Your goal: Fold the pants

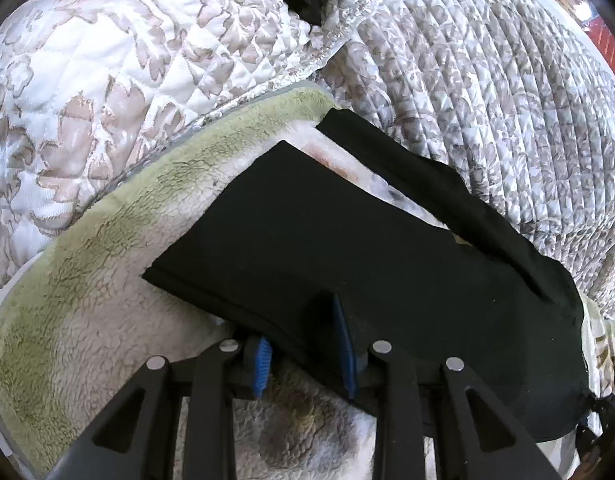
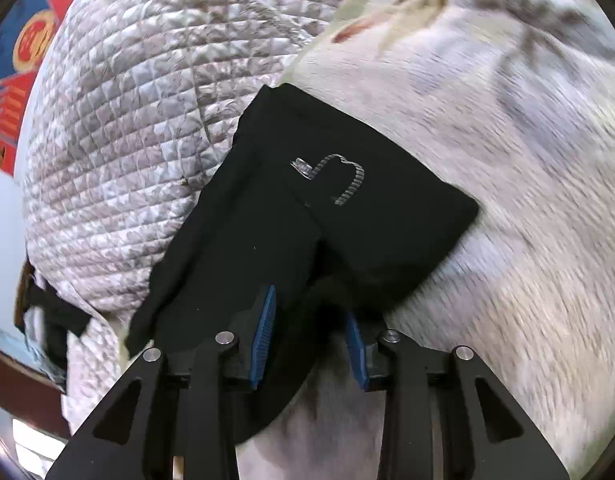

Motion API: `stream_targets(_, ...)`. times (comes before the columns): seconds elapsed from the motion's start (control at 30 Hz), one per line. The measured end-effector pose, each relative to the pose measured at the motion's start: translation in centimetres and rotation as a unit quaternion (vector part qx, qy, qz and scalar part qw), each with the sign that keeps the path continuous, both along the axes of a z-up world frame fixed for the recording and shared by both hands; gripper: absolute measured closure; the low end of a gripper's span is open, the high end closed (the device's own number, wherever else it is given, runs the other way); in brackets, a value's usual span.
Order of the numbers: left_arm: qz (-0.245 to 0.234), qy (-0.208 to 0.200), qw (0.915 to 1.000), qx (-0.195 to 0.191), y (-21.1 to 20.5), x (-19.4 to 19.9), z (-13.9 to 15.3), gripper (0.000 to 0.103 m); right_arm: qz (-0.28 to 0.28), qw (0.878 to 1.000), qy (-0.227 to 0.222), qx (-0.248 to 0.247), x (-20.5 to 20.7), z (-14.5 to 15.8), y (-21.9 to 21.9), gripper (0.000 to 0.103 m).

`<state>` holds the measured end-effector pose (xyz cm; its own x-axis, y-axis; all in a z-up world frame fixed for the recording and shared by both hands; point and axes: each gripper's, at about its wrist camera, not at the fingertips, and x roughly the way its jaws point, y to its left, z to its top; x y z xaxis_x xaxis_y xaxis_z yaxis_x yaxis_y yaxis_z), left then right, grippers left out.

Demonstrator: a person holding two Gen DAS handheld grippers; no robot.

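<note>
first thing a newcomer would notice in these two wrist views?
The black pants, dark against a pale fleece blanket, fill the middle of both views. Each gripper has a bunch of that fabric between its blue pads: the left gripper at the near edge, the right gripper below a silver zipper lying open on the cloth. Behind lies a quilted bedspread.

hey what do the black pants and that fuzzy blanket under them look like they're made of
Black pants: a thin, matte woven or knit fabric, probably cotton or a blend; it drapes limply and shows no sheen. Fuzzy blanket: looks like plush synthetic fleece, cream with a green band; its pile is clumped and curly.
</note>
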<state>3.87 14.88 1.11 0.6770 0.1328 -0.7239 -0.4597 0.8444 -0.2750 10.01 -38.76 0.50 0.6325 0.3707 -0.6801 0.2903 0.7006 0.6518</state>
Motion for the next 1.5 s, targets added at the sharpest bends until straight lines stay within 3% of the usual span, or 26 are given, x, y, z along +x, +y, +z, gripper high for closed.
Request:
stream_targets(0.07,0.000,0.002,1.0000,0.002,0.0,0.1,0.0,0.076,-0.004,1.000,0.006,-0.013,0.4,0.0,-0.2,0.087)
stream_targets(0.13,-0.002,0.004,1.0000,0.002,0.1,0.0,0.1,0.091,-0.004,1.000,0.005,-0.001,0.1,-0.2,-0.5,0.096)
stream_targets(0.2,-0.009,0.002,1.0000,-0.002,0.2,0.0,0.3,0.099,0.001,1.000,0.000,-0.002,-0.3,0.1,-0.6,0.098)
stream_targets(0.37,-0.022,-0.012,0.9997,-0.005,0.2,-1.4,1.5,0.099,0.011,1.000,-0.017,0.000,-1.3,1.9,-0.7,0.100)
stream_targets(0.63,-0.029,-0.030,0.9989,-0.023,-0.2,-6.8,4.4,0.099,0.021,0.999,-0.028,-0.011,-5.5,4.6,-2.2,0.100)
stream_targets(0.97,-0.038,-0.010,0.9985,-0.037,-2.0,-13.7,3.3,0.099,0.020,0.999,-0.006,-0.037,-11.9,5.7,-4.3,0.100)
stream_targets(1.1,-0.036,0.025,0.9976,-0.053,-1.7,-13.7,1.2,0.099,0.008,0.998,0.048,-0.041,-12.3,2.9,-4.9,0.100)
stream_targets(1.17,-0.038,0.026,0.9976,-0.053,-1.5,-13.9,1.2,0.096,0.010,0.996,0.074,-0.047,-12.2,1.7,-4.7,0.098)
stream_targets(1.3,-0.019,0.010,0.9992,-0.033,-0.6,-14.6,2.7,0.088,-0.001,0.994,0.076,-0.076,-12.7,3.0,-4.4,0.089)
stream_targets(1.4,0.013,0.007,0.9998,0.010,0.5,-14.6,4.1,0.074,-0.027,0.991,0.062,-0.111,-13.3,4.8,-4.8,0.071)
stream_targets(1.5,0.021,-0.007,0.9991,0.035,1.4,-14.0,5.4,0.066,-0.052,0.984,0.023,-0.168,-13.5,7.4,-4.9,0.070)
